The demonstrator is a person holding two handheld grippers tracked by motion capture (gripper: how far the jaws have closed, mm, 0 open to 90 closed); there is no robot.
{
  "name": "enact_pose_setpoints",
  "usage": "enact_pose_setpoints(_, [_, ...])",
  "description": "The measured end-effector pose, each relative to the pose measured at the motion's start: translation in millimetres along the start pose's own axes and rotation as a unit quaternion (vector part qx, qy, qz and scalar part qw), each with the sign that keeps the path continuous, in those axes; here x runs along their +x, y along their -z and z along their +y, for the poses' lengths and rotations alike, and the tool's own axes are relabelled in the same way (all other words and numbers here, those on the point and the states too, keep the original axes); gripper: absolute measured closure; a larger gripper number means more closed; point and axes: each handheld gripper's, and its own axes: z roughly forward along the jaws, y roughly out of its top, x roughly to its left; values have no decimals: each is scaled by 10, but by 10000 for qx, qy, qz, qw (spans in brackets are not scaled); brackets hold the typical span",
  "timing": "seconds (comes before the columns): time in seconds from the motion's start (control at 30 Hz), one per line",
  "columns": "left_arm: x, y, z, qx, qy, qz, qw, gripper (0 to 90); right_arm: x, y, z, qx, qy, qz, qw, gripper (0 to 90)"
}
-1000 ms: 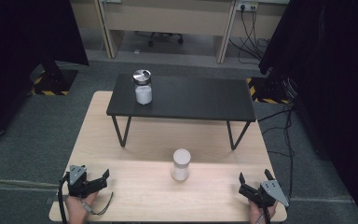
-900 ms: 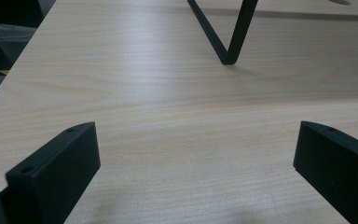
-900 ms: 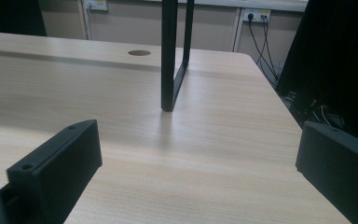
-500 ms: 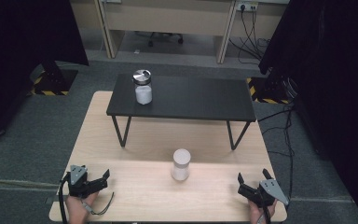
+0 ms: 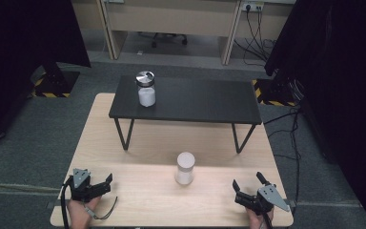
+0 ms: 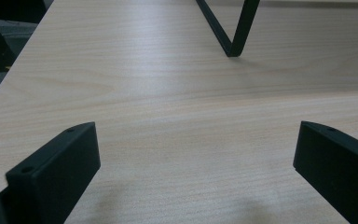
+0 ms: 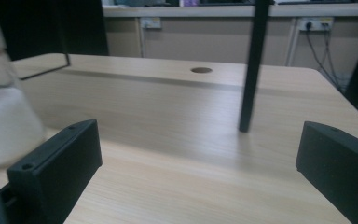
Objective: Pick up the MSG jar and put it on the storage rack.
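**Helper:** What did you see on the table?

**Me:** I saw a light wooden table [image 5: 124,143]. A small black table [image 5: 195,100] stood on the far half of it, on thin black legs. A glass jar [image 5: 146,88] stood on the left end of that black table. It had a shiny metal lid and white stuff in its lower part.

**Helper:** Was there another one?

**Me:** Yes. A second jar [image 5: 185,168] stood upright on the wooden table, in front of the black table and near the middle. It had a white lid, and white stuff filled it low down. In the right gripper view it [image 7: 2,93] sat at the far left edge, big and blurry, with a bit of orange near the top.

**Helper:** Where were your tools?

**Me:** My left gripper [image 5: 104,183] rested at the near left corner of the wooden table. My right gripper [image 5: 249,186] rested at the near right corner. The white-lid jar stood between them, a little farther from me, well apart from both.

**Helper:** Were they holding anything?

**Me:** No. Both had their jaws spread wide, with just bare wood between them. In the left gripper view my left gripper [image 6: 196,154] looked at the wood and one black leg [image 6: 233,28].
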Motion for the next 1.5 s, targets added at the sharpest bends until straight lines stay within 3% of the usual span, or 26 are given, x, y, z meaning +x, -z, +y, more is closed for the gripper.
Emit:
enact_pose_setpoints(0.27, [36,17,-27,-93,57,-94,9999,0,97,-94,51,-163,18,608,9980,3])
enact_pose_setpoints(0.47, [25,10,-18,-58,58,-62,9999,0,179,-221,107,-193,84,1055,9942,4])
enact_pose_setpoints(0.77, [25,15,-26,-67,89,-14,9999,0,306,-416,197,-210,136,1504,9883,3])
enact_pose_setpoints(1.2, [20,11,-29,-77,51,-18,10000,0,414,-640,287,-105,81,1878,9821,7])
enact_pose_setpoints(1.5, [15,10,-31,-79,32,-22,10000,0,455,-752,339,-102,118,1988,9799,13])
